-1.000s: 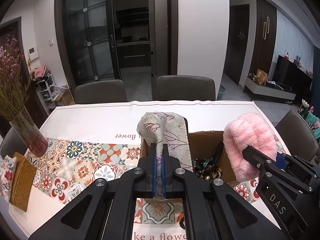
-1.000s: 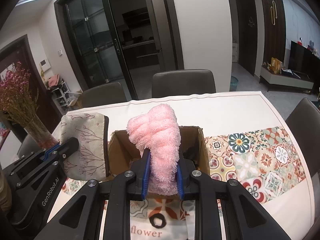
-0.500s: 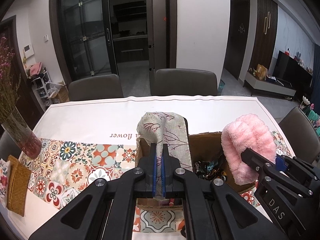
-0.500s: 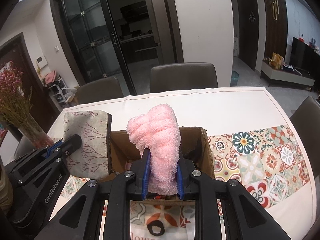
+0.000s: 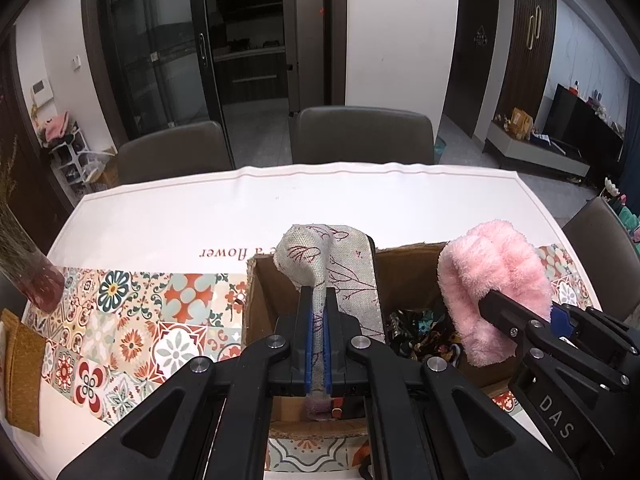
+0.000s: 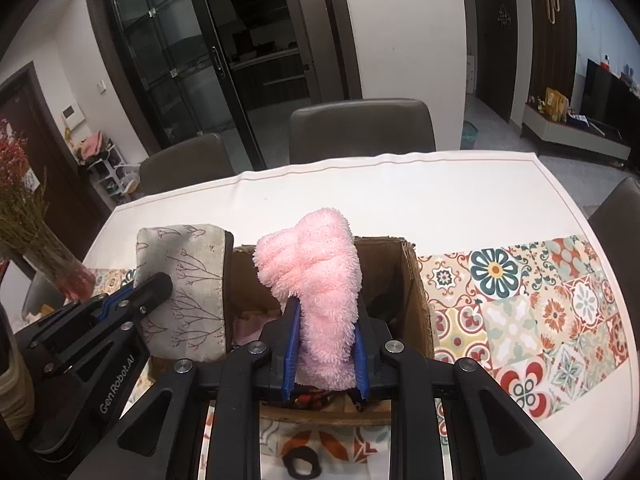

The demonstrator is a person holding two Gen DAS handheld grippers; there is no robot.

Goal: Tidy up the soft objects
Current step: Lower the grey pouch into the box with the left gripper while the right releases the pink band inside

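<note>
1. Left gripper (image 5: 316, 336) clamped tight on the linen pouch (image 5: 340, 276), jaws nearly together on a thin fold of cloth, pouch poised over the left half of the cardboard box (image 5: 256, 300).
2. Right gripper (image 6: 325, 344) part-way closed, squeezing the pink fluffy cloth (image 6: 316, 276) between blue pads, cloth held above the middle of the same box.
3. Both soft items hovering over the opening, box sitting on the patterned runner (image 6: 520, 312) on the table (image 5: 160, 216); neither item inside yet, by the look of it.
4. Risk one: the two grippers side by side over one narrow opening. Lowering together could knock finger against finger, or catch the pouch against the fluffy cloth.
5. Risk two: pouch hanging right by the left wall of the box. Catching that rim on the way down could fold it over the edge and leave it draped outside.
6. Risk three: box already holding dark patterned bits (image 5: 420, 336). Little free room, so a bulky cloth may sit proud and spill out.
7. Risk four: light box, no hand steadying it. A push on a wall could slide or tip it.
8. Vase of dried flowers (image 6: 52, 268) well off to the left, likely safe.
</note>
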